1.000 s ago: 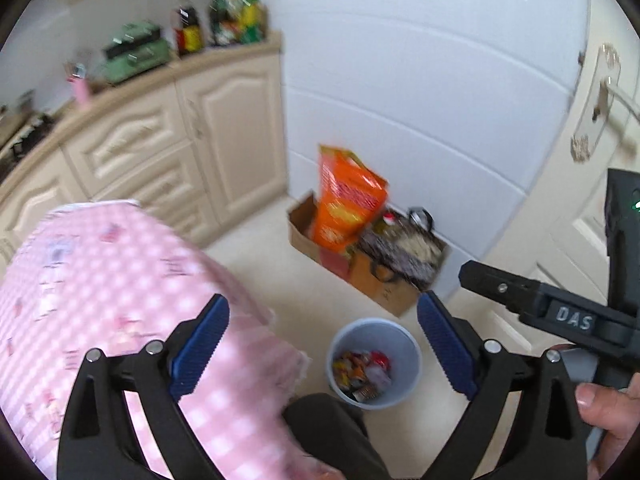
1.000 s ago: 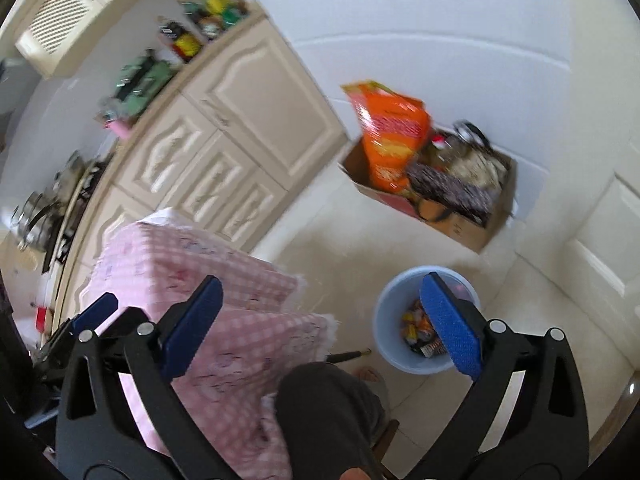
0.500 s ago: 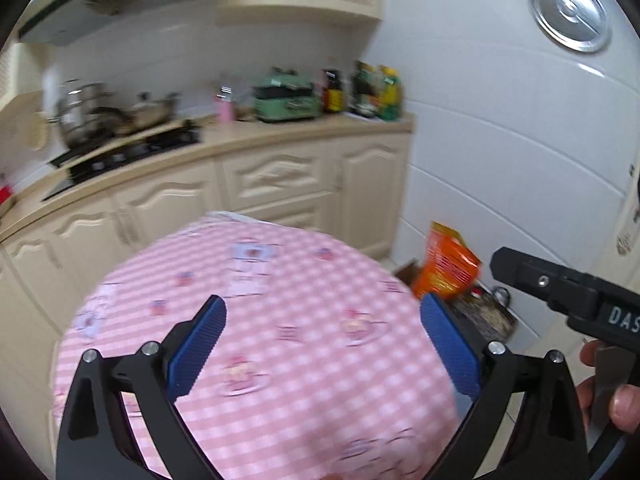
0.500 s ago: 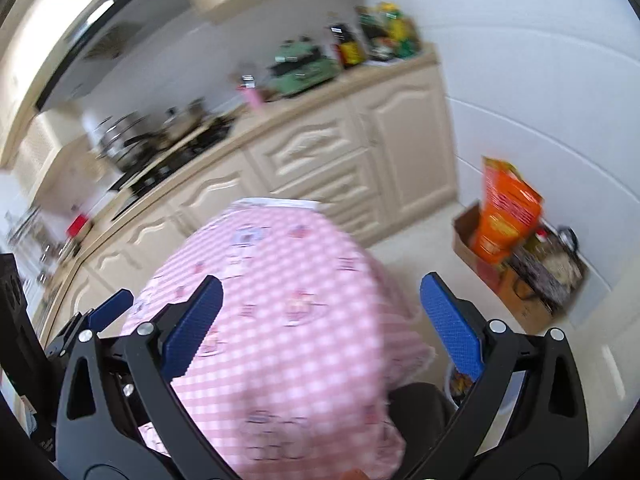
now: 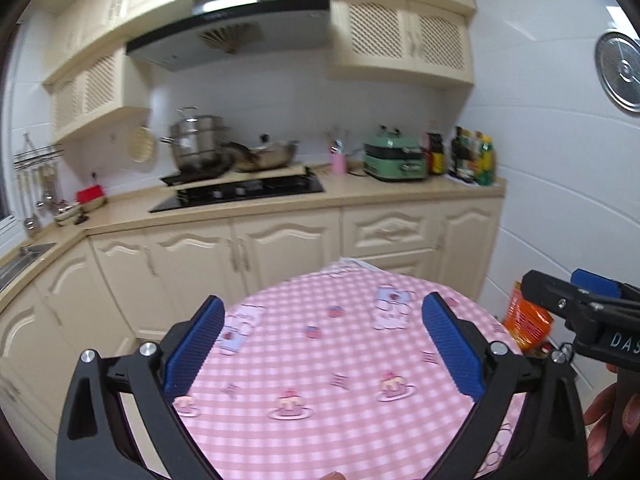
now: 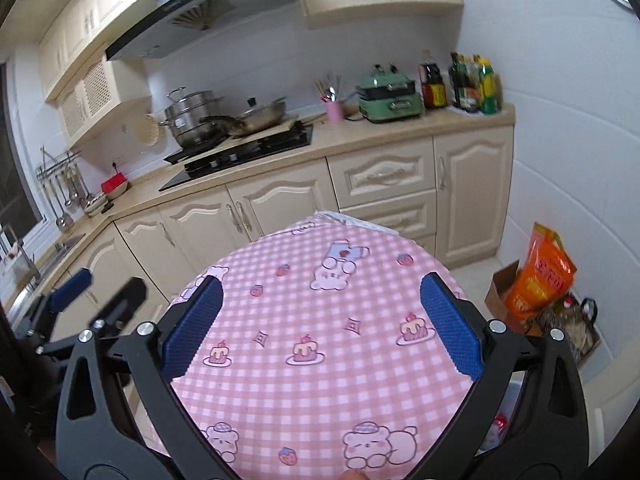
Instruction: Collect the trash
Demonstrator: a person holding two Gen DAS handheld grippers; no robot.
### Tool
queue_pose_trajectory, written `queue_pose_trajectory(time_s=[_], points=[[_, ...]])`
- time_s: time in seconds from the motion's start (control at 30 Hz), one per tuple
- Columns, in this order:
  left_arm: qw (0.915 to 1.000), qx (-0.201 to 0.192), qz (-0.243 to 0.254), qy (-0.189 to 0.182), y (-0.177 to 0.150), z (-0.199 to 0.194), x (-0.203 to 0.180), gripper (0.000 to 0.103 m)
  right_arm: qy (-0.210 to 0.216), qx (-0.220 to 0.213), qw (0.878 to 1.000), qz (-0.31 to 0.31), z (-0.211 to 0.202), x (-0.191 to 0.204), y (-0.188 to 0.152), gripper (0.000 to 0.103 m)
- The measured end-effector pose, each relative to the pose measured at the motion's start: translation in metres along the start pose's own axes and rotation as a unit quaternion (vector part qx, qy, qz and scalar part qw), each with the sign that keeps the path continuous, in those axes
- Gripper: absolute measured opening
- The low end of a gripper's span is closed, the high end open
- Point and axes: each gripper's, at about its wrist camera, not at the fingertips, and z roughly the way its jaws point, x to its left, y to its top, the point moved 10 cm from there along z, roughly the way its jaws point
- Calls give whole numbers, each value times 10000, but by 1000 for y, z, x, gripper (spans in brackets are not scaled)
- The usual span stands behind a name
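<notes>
A round table with a pink checked cloth [image 5: 340, 360] fills the lower middle of both views [image 6: 320, 340]; I see no trash on it. My left gripper [image 5: 324, 346] is open and empty above the table. My right gripper [image 6: 320, 324] is open and empty above the table too. The right gripper also shows at the right edge of the left wrist view [image 5: 580, 304], and the left gripper at the left edge of the right wrist view [image 6: 80, 304]. A sliver of the pale blue trash bin [image 6: 508, 416] with wrappers shows behind the right gripper's right finger.
Cream kitchen cabinets [image 5: 280, 248] and a counter with a hob [image 5: 240, 194], pots [image 5: 196, 144], a green appliance [image 5: 394, 160] and bottles [image 5: 472, 156] stand behind the table. An orange bag [image 6: 540, 276] in a cardboard box [image 6: 504, 292] sits on the floor at the right.
Both grippers have swung up from the floor and the trash bin to face the table and the kitchen counter. Both stay open and empty.
</notes>
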Motion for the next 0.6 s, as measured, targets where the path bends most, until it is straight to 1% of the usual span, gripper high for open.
queue_pose_trajectory(time_s=[0.2, 0.33, 0.6], points=[[9990, -216, -184, 333, 1, -34, 42, 97, -58, -144, 9994, -296, -6, 28, 0, 97], [9983, -311, -258, 431, 0, -52, 59, 98, -43, -217, 9988, -427, -9, 42, -2, 97], [9969, -381, -469, 506, -6, -73, 85, 98, -62, -381, 9972, -636, -17, 65, -5, 97]])
